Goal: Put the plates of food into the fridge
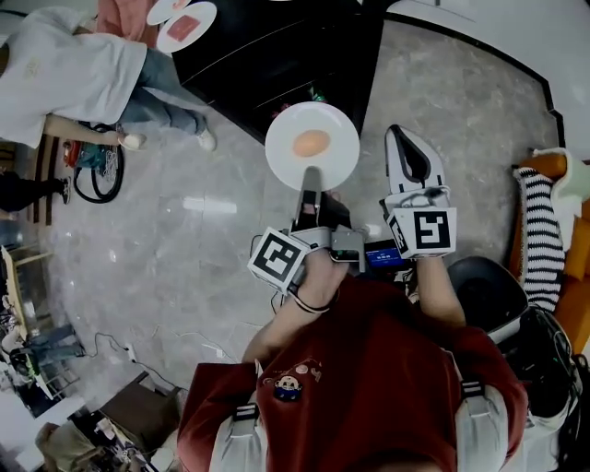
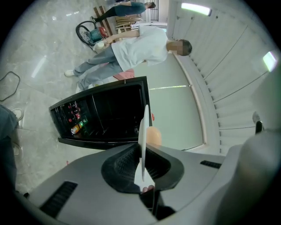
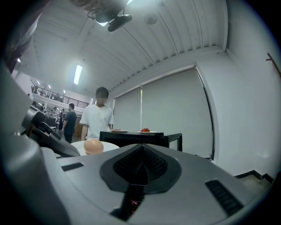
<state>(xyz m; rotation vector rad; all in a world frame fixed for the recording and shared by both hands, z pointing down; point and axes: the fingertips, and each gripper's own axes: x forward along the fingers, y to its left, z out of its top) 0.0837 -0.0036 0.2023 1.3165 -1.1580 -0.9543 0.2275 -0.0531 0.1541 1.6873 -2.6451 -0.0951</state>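
Note:
A white plate (image 1: 312, 146) carries a round peach-coloured piece of food (image 1: 311, 143). My left gripper (image 1: 312, 182) is shut on the plate's near rim and holds it level above the floor. In the left gripper view the plate (image 2: 143, 132) runs edge-on between the jaws, with the food (image 2: 153, 135) just behind it. The black fridge (image 1: 277, 55) stands ahead, drink cans on its shelves (image 2: 77, 128). My right gripper (image 1: 403, 136) hangs beside the plate on its right, shut and holding nothing (image 3: 140, 160). Two more plates (image 1: 182, 20) rest on the fridge top.
A person in a white shirt (image 1: 64, 69) stands at the fridge's left. A hose reel (image 1: 97, 171) and cables lie on the marble floor at left. A striped cushion (image 1: 539, 235) on an orange seat and a black stool (image 1: 484, 286) are at right.

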